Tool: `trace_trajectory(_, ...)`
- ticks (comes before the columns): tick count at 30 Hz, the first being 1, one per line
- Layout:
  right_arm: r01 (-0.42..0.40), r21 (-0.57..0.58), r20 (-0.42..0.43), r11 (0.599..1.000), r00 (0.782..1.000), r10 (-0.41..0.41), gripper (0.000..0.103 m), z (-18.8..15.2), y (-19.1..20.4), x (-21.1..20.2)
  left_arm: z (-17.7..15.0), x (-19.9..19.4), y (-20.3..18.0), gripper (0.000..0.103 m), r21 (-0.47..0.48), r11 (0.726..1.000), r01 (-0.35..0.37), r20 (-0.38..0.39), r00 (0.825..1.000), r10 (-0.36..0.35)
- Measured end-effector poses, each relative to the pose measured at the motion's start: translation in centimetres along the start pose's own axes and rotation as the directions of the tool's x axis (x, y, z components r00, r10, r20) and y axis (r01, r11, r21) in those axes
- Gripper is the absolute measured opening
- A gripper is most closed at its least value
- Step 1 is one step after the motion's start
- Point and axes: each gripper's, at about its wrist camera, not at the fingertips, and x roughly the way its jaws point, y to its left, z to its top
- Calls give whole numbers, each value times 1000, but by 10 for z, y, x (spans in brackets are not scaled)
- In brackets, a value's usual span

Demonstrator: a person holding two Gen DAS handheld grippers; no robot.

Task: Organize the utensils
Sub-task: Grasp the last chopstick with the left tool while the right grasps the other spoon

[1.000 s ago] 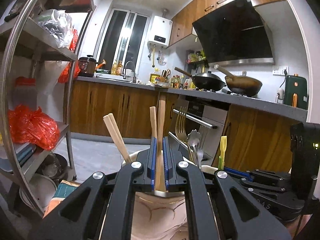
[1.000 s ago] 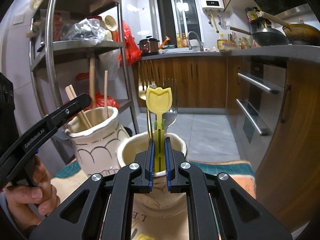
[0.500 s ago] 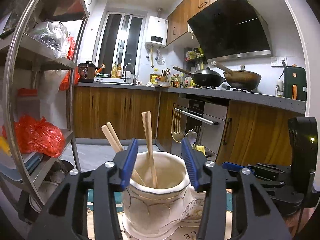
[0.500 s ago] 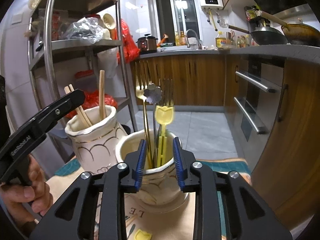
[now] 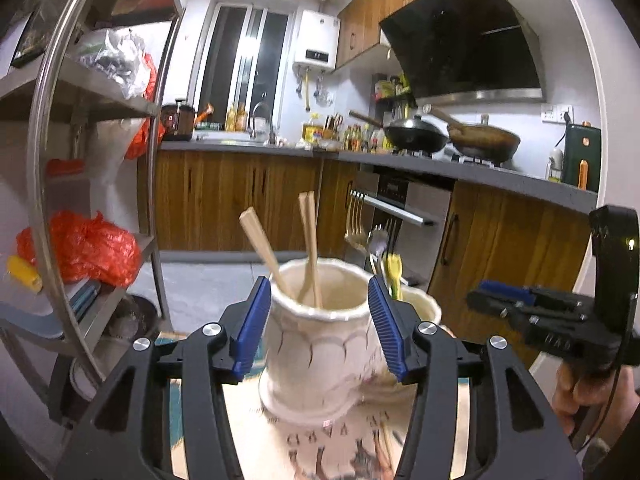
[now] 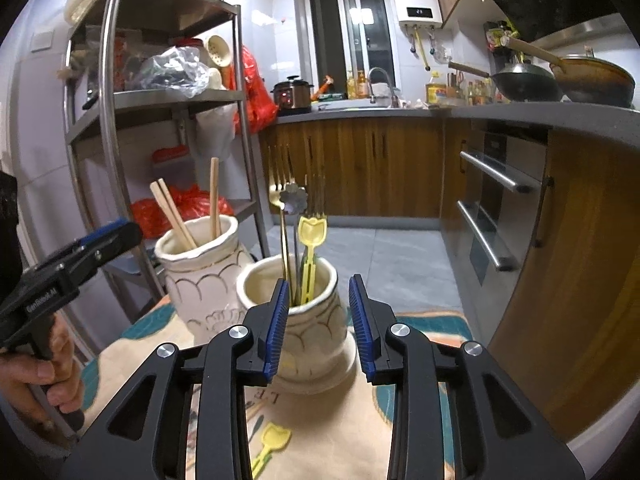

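Two cream ceramic jars stand side by side, just apart, on a patterned cloth mat (image 6: 320, 432) with teal edging. The wider cream scalloped jar (image 5: 320, 344) holds two pairs of pale wooden chopsticks (image 5: 308, 248), one pair leaning left against the rim, the other nearly upright. The left gripper (image 5: 320, 320) frames this jar, its blue-padded jaws standing apart on either side of the rim with nothing between the pads; whether they touch the jar's wall cannot be told. The narrower cream jar (image 6: 308, 320) holds gold forks (image 6: 280, 200), a silver flower-topped utensil (image 6: 293, 198) and a yellow tulip-headed plastic pick (image 6: 312, 236), all standing above its rim. The right gripper (image 6: 318, 312) has its jaws opening, flanking this jar's mouth and gripping nothing. A second yellow tulip pick (image 6: 272, 440) lies flat on the mat, near its front, between the right gripper's arms. A steel shelf rack (image 6: 108, 120) crowds the mat's left side; to the right the wooden cabinet front (image 6: 580, 260) stands close. Beyond the jars, grey floor tiles (image 6: 400, 256) lie open
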Motion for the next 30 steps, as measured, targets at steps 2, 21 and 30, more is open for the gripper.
trace_trajectory(2, -7, 7, -17, 1000, 1000, 8, 33, -3, -2, -5, -4, -3, 2, 51, 3, 1000, -2, -34, 999, 2)
trace_trajectory(21, -148, 26, -396, 989, 906, 146, 33, -72, 14, 4, -69, 16, -23, 51, 100, 982, 158, -422, 901, -102)
trace_trajectory(30, -189, -1, -477, 982, 863, 166, 35, -88, 32, 15, -109, 20, -56, 49, 211, 946, 248, -553, 828, -94)
